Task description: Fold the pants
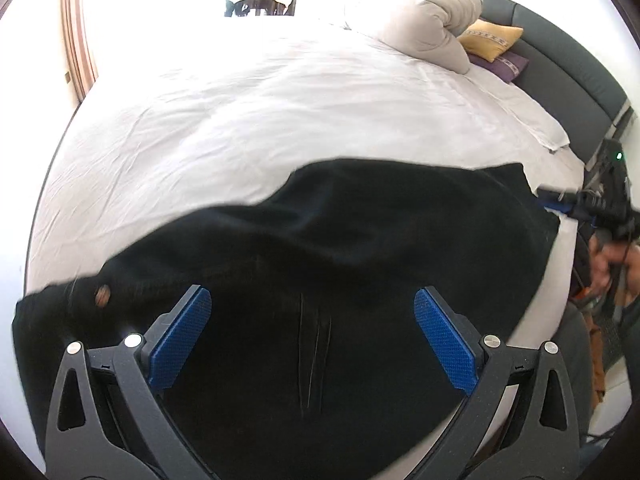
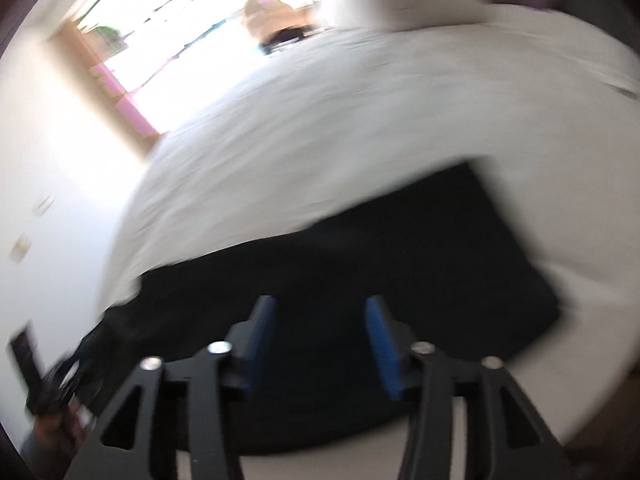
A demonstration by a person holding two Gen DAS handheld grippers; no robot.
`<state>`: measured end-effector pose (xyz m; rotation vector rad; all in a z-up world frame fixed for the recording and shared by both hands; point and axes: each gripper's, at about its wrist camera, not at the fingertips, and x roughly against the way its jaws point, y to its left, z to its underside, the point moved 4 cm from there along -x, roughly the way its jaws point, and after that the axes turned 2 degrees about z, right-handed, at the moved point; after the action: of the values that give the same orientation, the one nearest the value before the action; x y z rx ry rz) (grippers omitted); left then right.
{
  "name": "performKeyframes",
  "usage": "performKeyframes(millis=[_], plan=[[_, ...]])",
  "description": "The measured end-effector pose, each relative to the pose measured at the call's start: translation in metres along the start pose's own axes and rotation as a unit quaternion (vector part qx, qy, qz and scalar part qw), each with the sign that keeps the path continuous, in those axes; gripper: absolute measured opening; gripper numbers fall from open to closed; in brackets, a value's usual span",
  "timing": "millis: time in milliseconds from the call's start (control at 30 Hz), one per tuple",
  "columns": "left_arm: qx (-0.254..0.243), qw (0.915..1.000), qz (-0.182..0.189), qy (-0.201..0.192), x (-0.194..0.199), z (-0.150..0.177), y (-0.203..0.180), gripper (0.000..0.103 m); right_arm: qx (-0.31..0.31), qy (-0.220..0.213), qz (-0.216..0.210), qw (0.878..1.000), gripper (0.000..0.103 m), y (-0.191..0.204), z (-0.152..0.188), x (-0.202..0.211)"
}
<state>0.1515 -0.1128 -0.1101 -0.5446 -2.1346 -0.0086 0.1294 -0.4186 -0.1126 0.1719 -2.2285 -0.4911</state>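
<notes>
I count one pair of black pants [image 1: 320,280], lying spread across the near part of the bed [image 1: 280,112], rumpled in the left wrist view, with one brown button [image 1: 103,295] showing near its left end. The bed is covered by a single white sheet, creased all over.

I have two hand-held grippers. The left hand-held gripper [image 1: 312,340] is released, its two blue pads wide apart above the dark cloth with nothing between them. The right hand-held gripper [image 2: 320,344] is also released, its two blue pads parted over the pants and holding nothing; that view is badly blurred, so I cannot tell whether the pads touch the fabric. In the left wrist view I also see the right hand-held gripper at the far right edge, near the right end of the pants, and whether it touches the cloth there I cannot tell.

At the head of the bed I count one bundled beige duvet [image 1: 424,24], one yellow cushion [image 1: 492,38] and one purple cushion [image 1: 506,65] just beside it, all against a dark grey headboard [image 1: 568,76]. Beyond the bed is one bright window [image 2: 192,32], overexposed, and pale walls.
</notes>
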Motion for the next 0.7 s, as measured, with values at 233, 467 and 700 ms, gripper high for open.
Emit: performKeyframes(millis=[233, 467, 700], plan=[[-0.057, 0.9981, 0.018, 0.014, -0.025, -0.042, 0.017, 0.103, -0.011, 0.060, 0.051, 0.997, 0.044, -0.014, 0.024, -0.060], [-0.131, 0.9834, 0.094, 0.082, -0.084, -0.082, 0.001, 0.103, 0.024, 0.055, 0.087, 0.994, 0.063, -0.027, 0.037, -0.048], [-0.206, 0.9536, 0.111, 0.189, -0.147, -0.069, -0.023, 0.057, 0.026, 0.045, 0.080, 0.995, 0.070, -0.028, 0.050, -0.043]])
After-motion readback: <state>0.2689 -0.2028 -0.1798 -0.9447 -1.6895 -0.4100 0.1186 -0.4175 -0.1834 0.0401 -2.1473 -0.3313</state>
